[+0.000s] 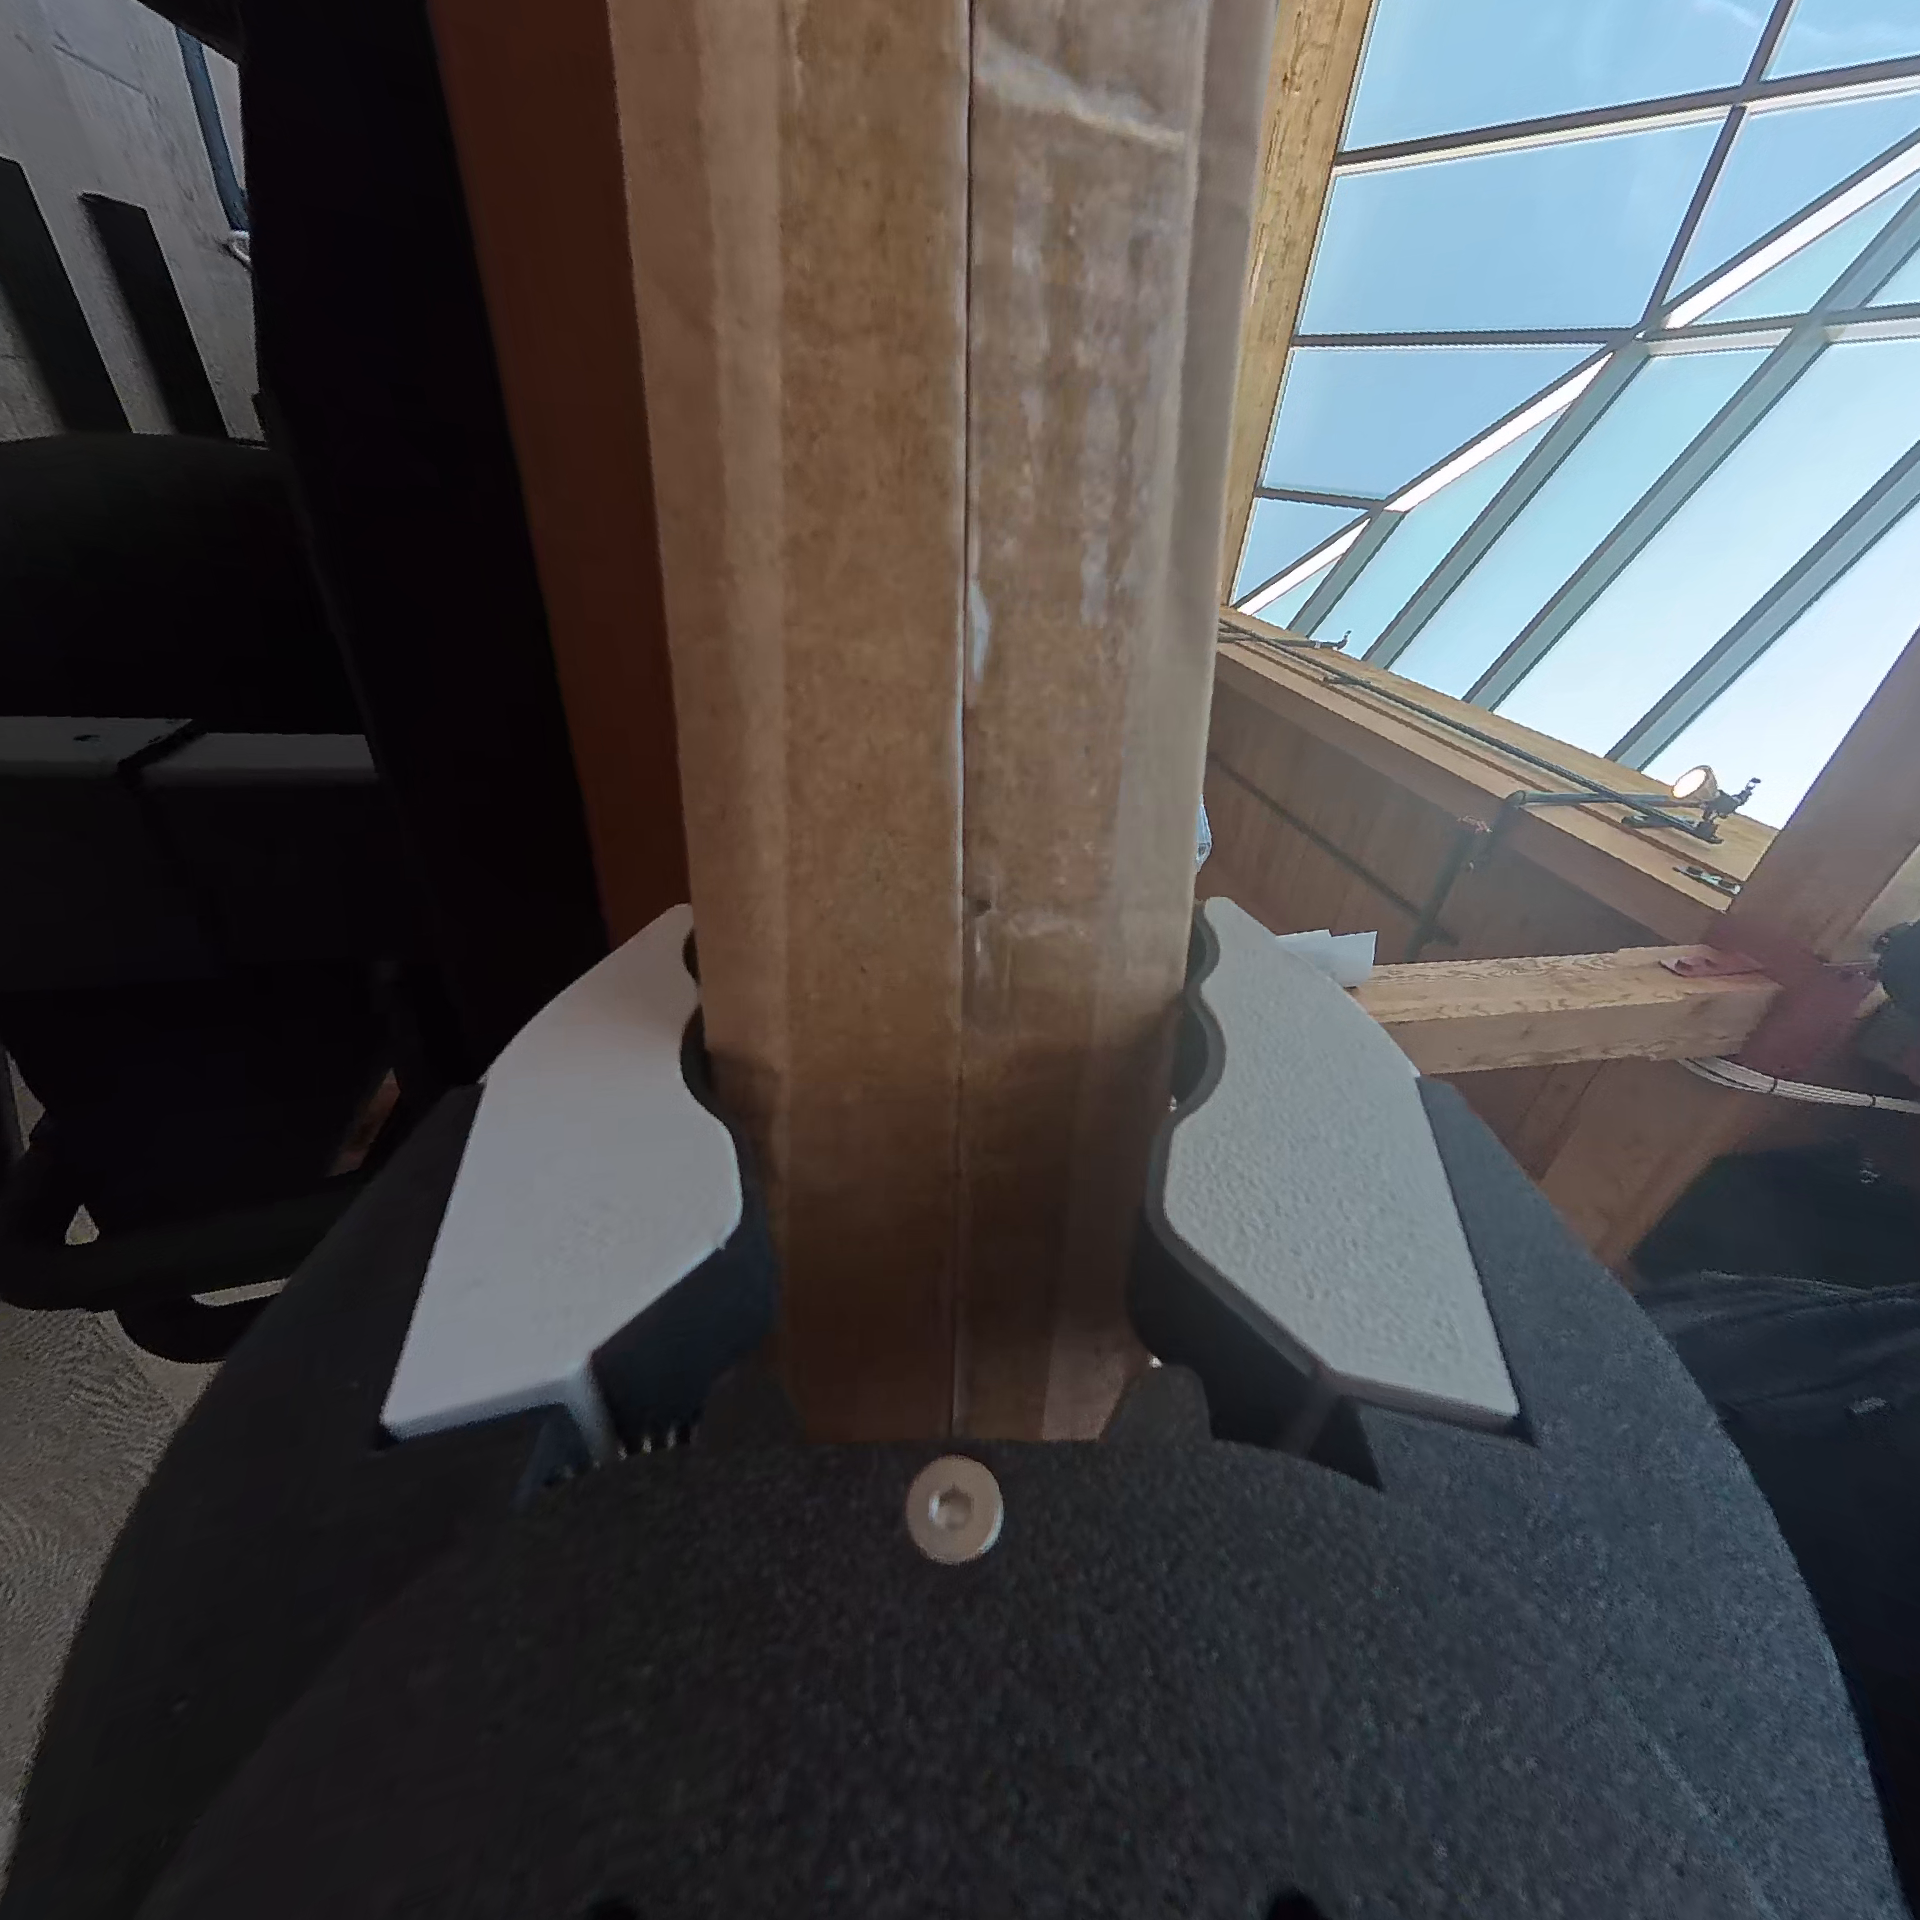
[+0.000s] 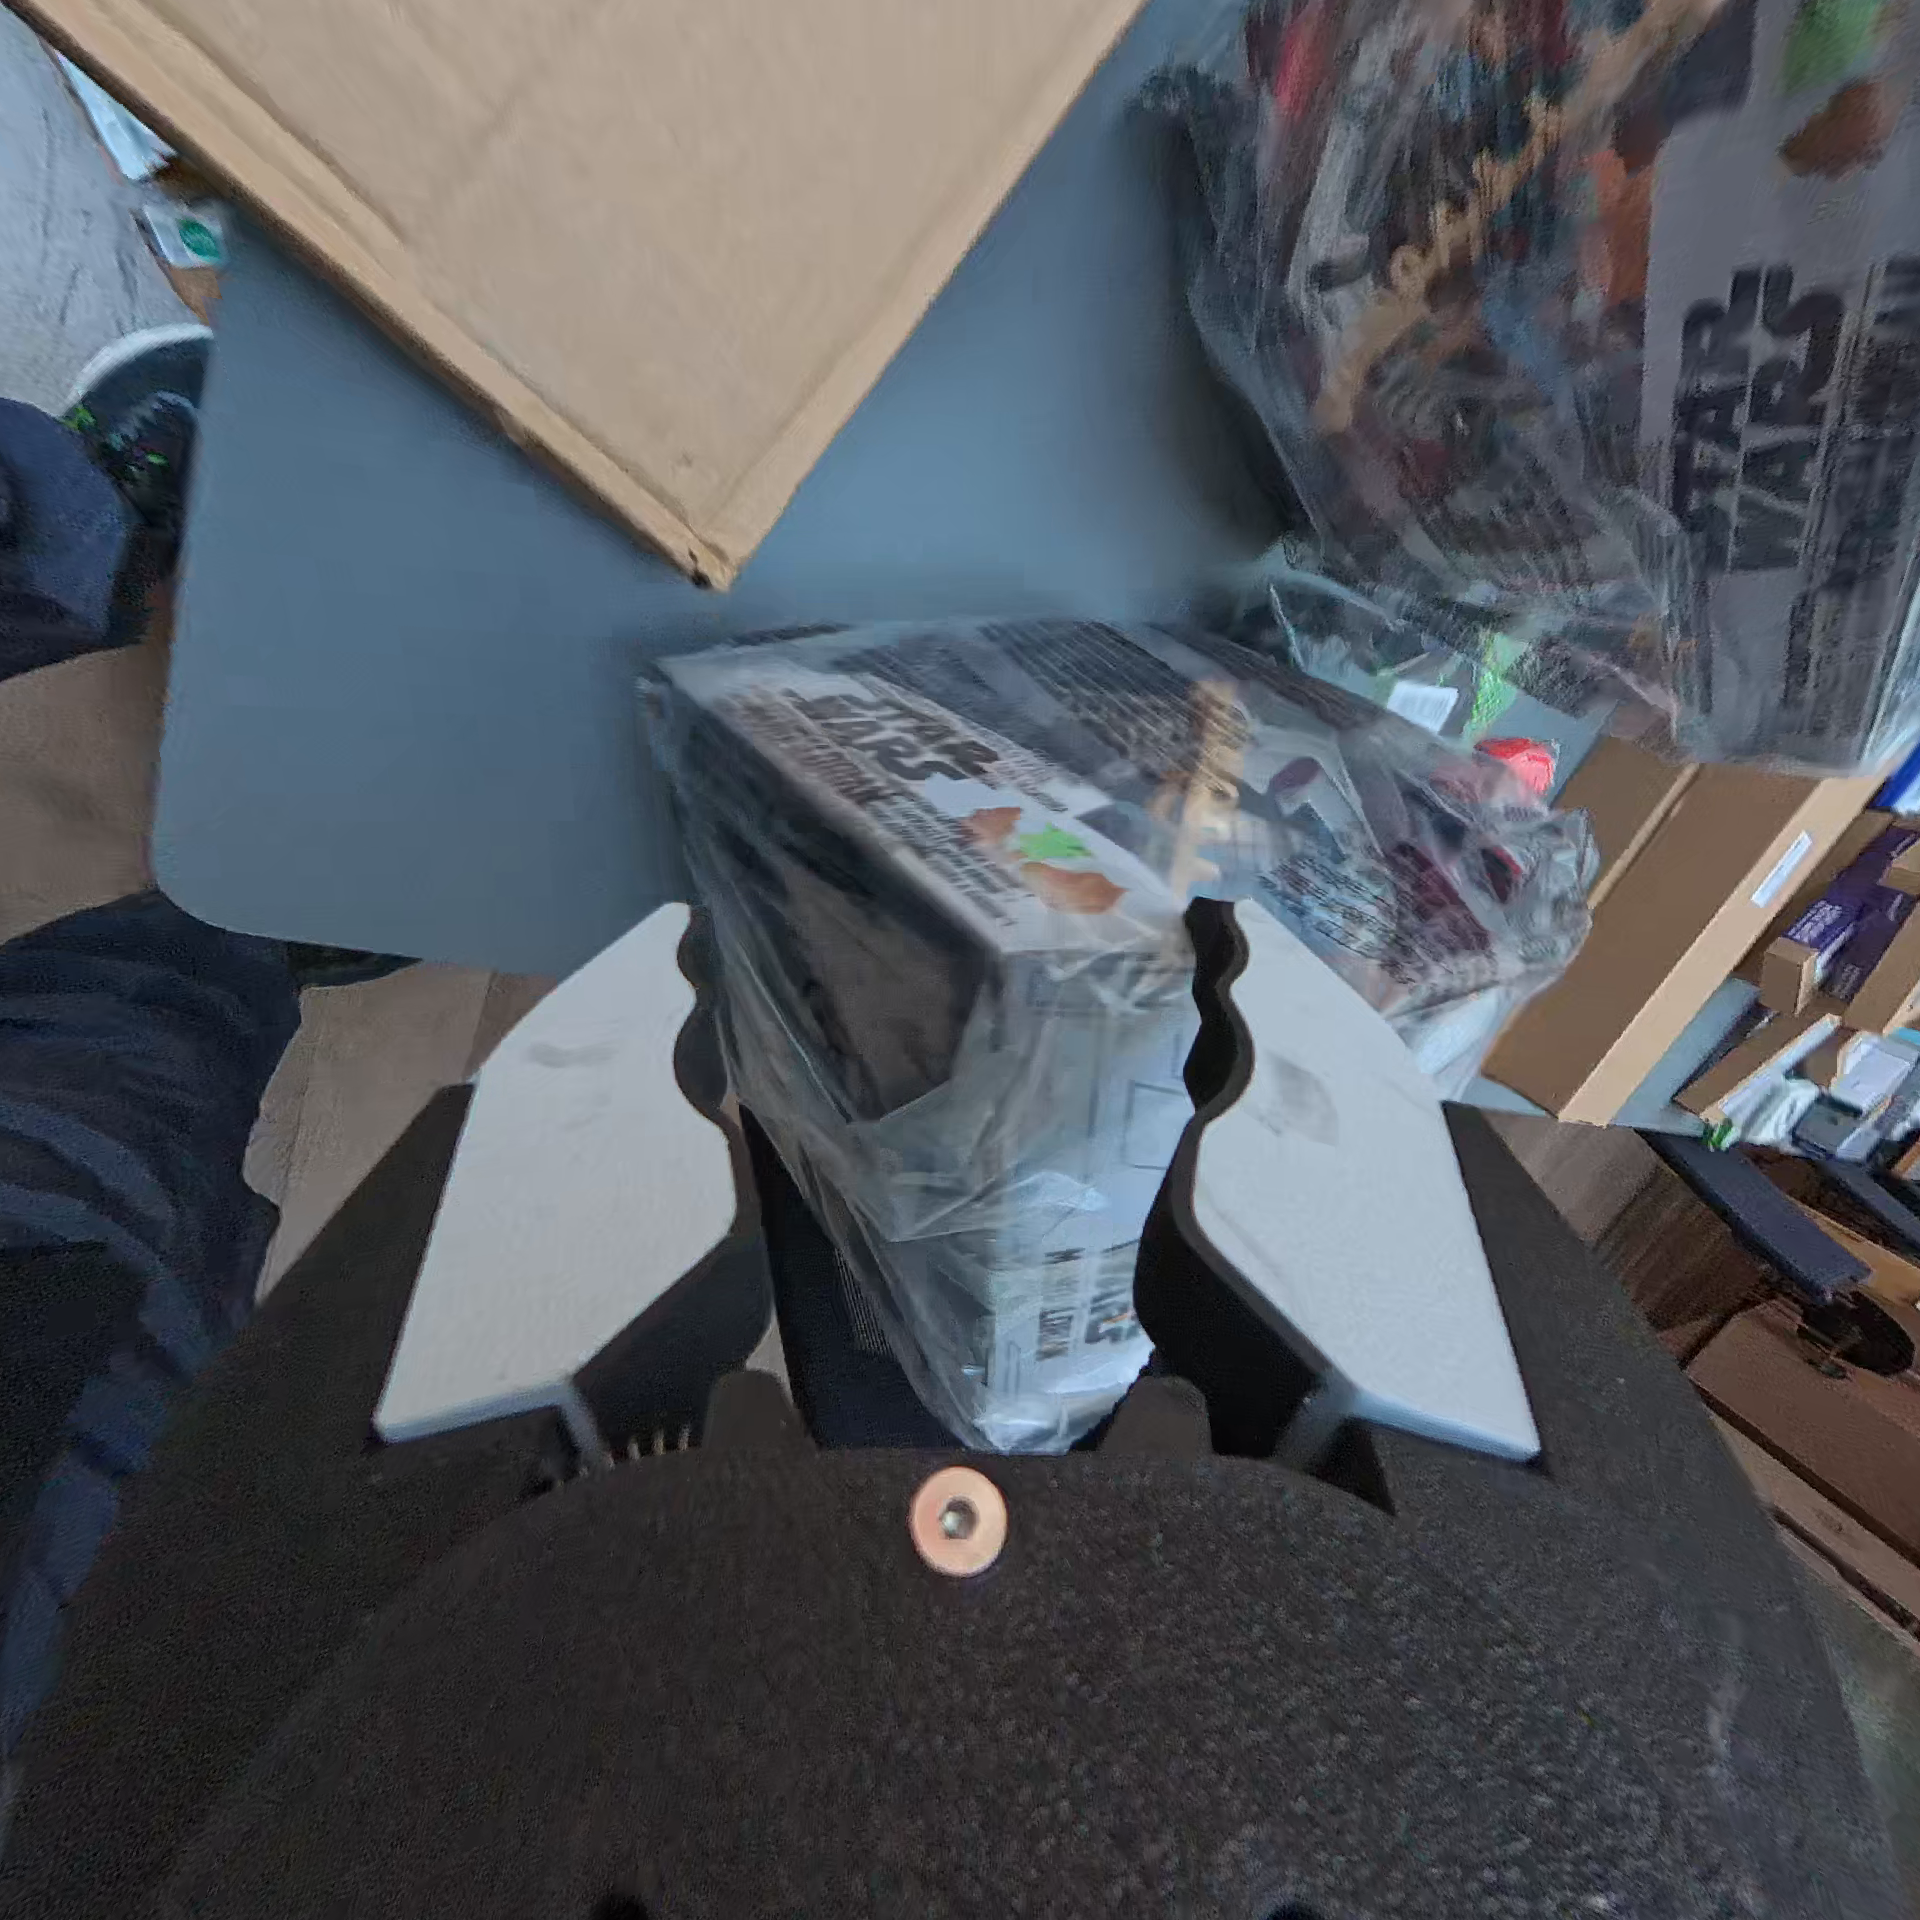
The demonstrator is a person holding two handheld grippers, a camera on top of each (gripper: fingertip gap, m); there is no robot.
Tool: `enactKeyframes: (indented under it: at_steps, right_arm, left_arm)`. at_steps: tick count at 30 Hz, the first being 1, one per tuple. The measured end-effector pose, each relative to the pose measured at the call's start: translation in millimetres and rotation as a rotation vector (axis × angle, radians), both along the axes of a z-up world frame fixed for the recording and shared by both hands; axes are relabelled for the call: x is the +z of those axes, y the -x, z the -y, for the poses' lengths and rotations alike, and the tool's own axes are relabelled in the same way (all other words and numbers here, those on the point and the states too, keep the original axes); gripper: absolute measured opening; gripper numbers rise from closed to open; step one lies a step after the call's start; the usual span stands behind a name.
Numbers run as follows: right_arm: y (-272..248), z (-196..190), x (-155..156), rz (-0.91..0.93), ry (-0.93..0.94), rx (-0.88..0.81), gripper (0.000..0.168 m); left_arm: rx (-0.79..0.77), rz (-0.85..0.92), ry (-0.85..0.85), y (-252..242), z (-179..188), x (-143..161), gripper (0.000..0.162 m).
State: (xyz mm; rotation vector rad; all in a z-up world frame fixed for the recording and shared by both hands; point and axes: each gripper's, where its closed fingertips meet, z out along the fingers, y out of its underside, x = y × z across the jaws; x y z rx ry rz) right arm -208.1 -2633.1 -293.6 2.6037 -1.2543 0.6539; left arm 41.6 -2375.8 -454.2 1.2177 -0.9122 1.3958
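Note:
My left gripper [image 1: 945, 966] is shut on a long brown cardboard piece [image 1: 935, 520] that runs straight up between its white fingers [image 1: 582, 1174] and out of the top of the view; it points upward toward a skylight. My right gripper [image 2: 951, 945] is shut on a small printed box wrapped in clear plastic [image 2: 987, 894], held over the corner of a grey table [image 2: 416, 675]. A large flat cardboard sheet [image 2: 623, 239] hangs above the table at the upper left of the right wrist view.
A bigger plastic-wrapped printed box [image 2: 1610, 364] stands at the upper right. Shelves and cardboard boxes with small packages [image 2: 1766, 987] are on the right. A person's dark sleeve [image 2: 114, 1143] is at the left. Wooden beams [image 1: 1558, 997] and a black chair [image 1: 156, 831] flank the held cardboard. Tip to tip, the grippers are about 40 centimeters apart.

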Motion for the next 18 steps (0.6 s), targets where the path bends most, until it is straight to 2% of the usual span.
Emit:
enactKeyframes:
  at_steps: [1,4,6,12,18]
  right_arm:
    - [3.1,10.4,-0.7,-0.019,0.024,-0.021,0.093]
    - [4.8,23.1,-0.8,-0.020,0.014,-0.038,0.089]
    - [13.4,33.6,-5.9,-0.067,0.038,-0.072,0.095]
    - [42.8,79.4,-20.3,-0.176,0.045,-0.234,0.097]
    - [44.6,85.1,-18.2,-0.149,0.016,-0.238,0.090]
  left_arm:
    - [0.005,-0.001,0.002,0.5,2.7,0.2,0.086]
    - [0.026,-0.003,0.003,2.2,13.1,0.6,0.086]
    - [0.045,-0.006,0.005,4.7,21.2,0.8,0.086]
    - [0.093,-0.014,0.013,14.5,45.6,1.0,0.085]
    - [0.106,-0.015,-0.018,21.4,60.6,-1.5,0.080]
